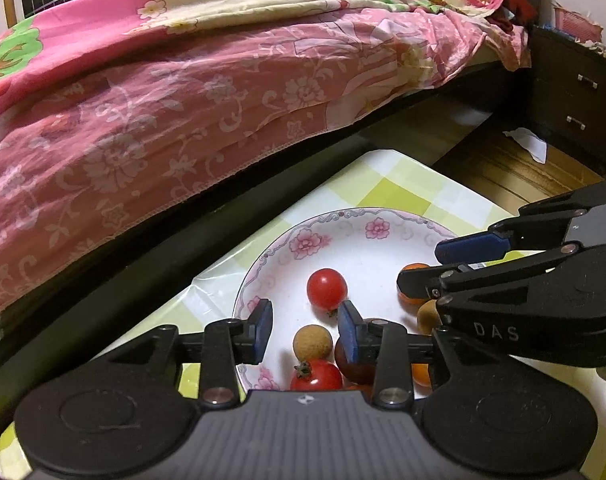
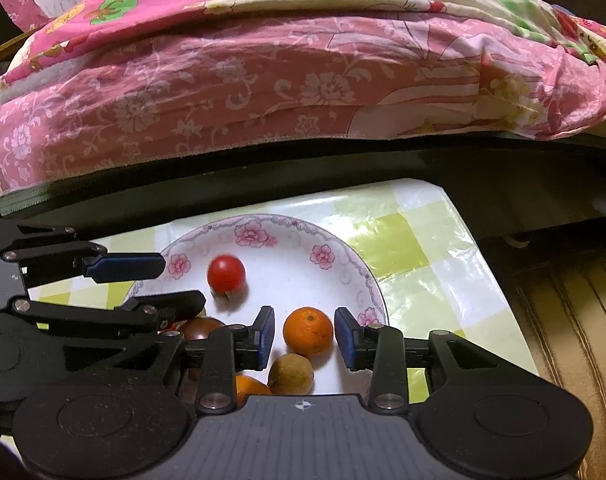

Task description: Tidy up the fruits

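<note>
We hold one tool in each hand, and both hang over the flowered plate [image 2: 345,276] on the desk [image 2: 423,256] with its green and white checked cover. The bed [image 2: 263,92] with its pink blanket is just behind the desk.

All the fruit we can see is already on the plate. A red cherry tomato [image 2: 226,273] sits alone near the middle. An orange [image 2: 308,331] sits toward the near right side, and a brown round fruit [image 2: 291,374] lies touching it on the near side. A second bit of orange [image 2: 251,386] peeks out just beside that. A dark red tomato [image 2: 201,328] lies further left, partly hidden. From the left wrist view we also see a second red tomato with a green stem [image 1: 317,375] and a tan ball-like fruit [image 1: 313,343] close to the plate's near edge.

Our right tool [image 2: 304,336] has its two blue pads apart, one on each side of the orange. There is a small gap on both sides, so the orange is not squeezed. Our left tool [image 1: 305,330] is apart too, with nothing between its pads.

We see no fruit lying on the bare desk cover. So we think the gathering is mostly or fully done. We cannot tell if the fruit must also be sorted by kind. If so, that part is still left, because the kinds are mixed up at the near side. Some of the plate is hidden under our tools.
</note>
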### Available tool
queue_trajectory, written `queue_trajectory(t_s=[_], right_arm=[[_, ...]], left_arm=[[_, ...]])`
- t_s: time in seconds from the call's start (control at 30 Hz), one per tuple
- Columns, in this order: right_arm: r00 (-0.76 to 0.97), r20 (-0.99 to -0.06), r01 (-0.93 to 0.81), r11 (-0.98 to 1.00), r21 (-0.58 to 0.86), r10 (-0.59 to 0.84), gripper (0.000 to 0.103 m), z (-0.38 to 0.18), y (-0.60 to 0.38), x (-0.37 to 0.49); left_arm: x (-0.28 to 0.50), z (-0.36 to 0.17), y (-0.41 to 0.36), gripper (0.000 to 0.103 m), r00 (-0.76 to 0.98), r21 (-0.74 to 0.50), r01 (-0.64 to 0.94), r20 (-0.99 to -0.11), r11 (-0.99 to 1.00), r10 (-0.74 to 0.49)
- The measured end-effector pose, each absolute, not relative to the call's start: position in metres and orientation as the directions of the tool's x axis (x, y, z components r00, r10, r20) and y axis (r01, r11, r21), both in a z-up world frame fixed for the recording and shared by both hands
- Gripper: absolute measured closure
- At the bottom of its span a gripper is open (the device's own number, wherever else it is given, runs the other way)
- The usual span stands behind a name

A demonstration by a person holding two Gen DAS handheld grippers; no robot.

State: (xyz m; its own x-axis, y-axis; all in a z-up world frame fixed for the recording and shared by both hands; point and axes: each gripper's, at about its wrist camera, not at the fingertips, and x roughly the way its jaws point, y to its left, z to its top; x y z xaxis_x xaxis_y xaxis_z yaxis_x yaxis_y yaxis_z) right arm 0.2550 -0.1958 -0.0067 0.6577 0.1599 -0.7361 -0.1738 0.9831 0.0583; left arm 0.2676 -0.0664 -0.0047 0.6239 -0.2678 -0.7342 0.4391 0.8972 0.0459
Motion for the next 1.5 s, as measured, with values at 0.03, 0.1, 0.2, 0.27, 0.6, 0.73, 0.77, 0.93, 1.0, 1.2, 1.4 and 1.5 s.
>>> queue_trajectory(t_s=[0.03, 0.1, 0.2, 0.27, 0.6, 0.73, 0.77, 0.93, 1.0, 1.2, 1.4, 1.5], right_arm=[[0.661, -0.733, -0.175, 0.983, 0.054, 0.158, 0.071, -0.005, -0.196, 0.254], [0.668, -0.728, -0.176, 0.983, 0.049, 0.156, 0.071, -0.002, -0.195, 0.251], [0.672, -0.725, -0.177, 0.983, 0.044, 0.154, 0.071, 0.002, -0.193, 0.246], [0.671, -0.726, -0.179, 0.983, 0.041, 0.152, 0.07, 0.004, -0.192, 0.243], [0.674, -0.724, -0.185, 0.982, 0.028, 0.148, 0.068, 0.016, -0.19, 0.213], [0.664, -0.732, -0.201, 0.979, 0.022, 0.152, 0.068, 0.019, -0.185, 0.197], [0.662, -0.733, -0.206, 0.978, 0.021, 0.155, 0.067, 0.02, -0.184, 0.192], [0.656, -0.739, -0.211, 0.977, 0.019, 0.156, 0.067, 0.023, -0.179, 0.173], [0.65, -0.744, -0.208, 0.978, 0.023, 0.156, 0.067, 0.022, -0.178, 0.169], [0.636, -0.756, -0.204, 0.979, 0.03, 0.156, 0.067, 0.019, -0.175, 0.161], [0.628, -0.763, -0.186, 0.981, 0.047, 0.156, 0.067, 0.018, -0.175, 0.151], [0.617, -0.772, -0.169, 0.984, 0.064, 0.156, 0.067, 0.017, -0.177, 0.143]], left_arm=[[0.266, -0.004, -0.066, 0.059, 0.625, 0.046, 0.439, -0.733, 0.897, -0.268], [0.263, -0.001, -0.066, 0.059, 0.629, 0.048, 0.439, -0.73, 0.897, -0.268], [0.259, 0.004, -0.065, 0.059, 0.633, 0.043, 0.437, -0.725, 0.899, -0.273], [0.255, 0.007, -0.063, 0.059, 0.637, 0.042, 0.435, -0.721, 0.9, -0.274], [0.227, 0.02, -0.049, 0.052, 0.638, 0.008, 0.408, -0.718, 0.913, -0.279], [0.209, 0.023, -0.042, 0.05, 0.639, 0.001, 0.398, -0.718, 0.917, -0.277], [0.206, 0.023, -0.041, 0.05, 0.64, 0.0, 0.398, -0.717, 0.917, -0.277], [0.192, 0.026, -0.038, 0.049, 0.646, 0.003, 0.397, -0.711, 0.918, -0.277], [0.188, 0.026, -0.036, 0.049, 0.644, 0.0, 0.395, -0.712, 0.918, -0.278], [0.179, 0.018, -0.035, 0.049, 0.629, -0.011, 0.388, -0.728, 0.922, -0.273], [0.166, 0.012, -0.035, 0.049, 0.616, -0.033, 0.371, -0.739, 0.928, -0.272], [0.156, 0.01, -0.037, 0.049, 0.612, -0.032, 0.371, -0.743, 0.928, -0.271]])
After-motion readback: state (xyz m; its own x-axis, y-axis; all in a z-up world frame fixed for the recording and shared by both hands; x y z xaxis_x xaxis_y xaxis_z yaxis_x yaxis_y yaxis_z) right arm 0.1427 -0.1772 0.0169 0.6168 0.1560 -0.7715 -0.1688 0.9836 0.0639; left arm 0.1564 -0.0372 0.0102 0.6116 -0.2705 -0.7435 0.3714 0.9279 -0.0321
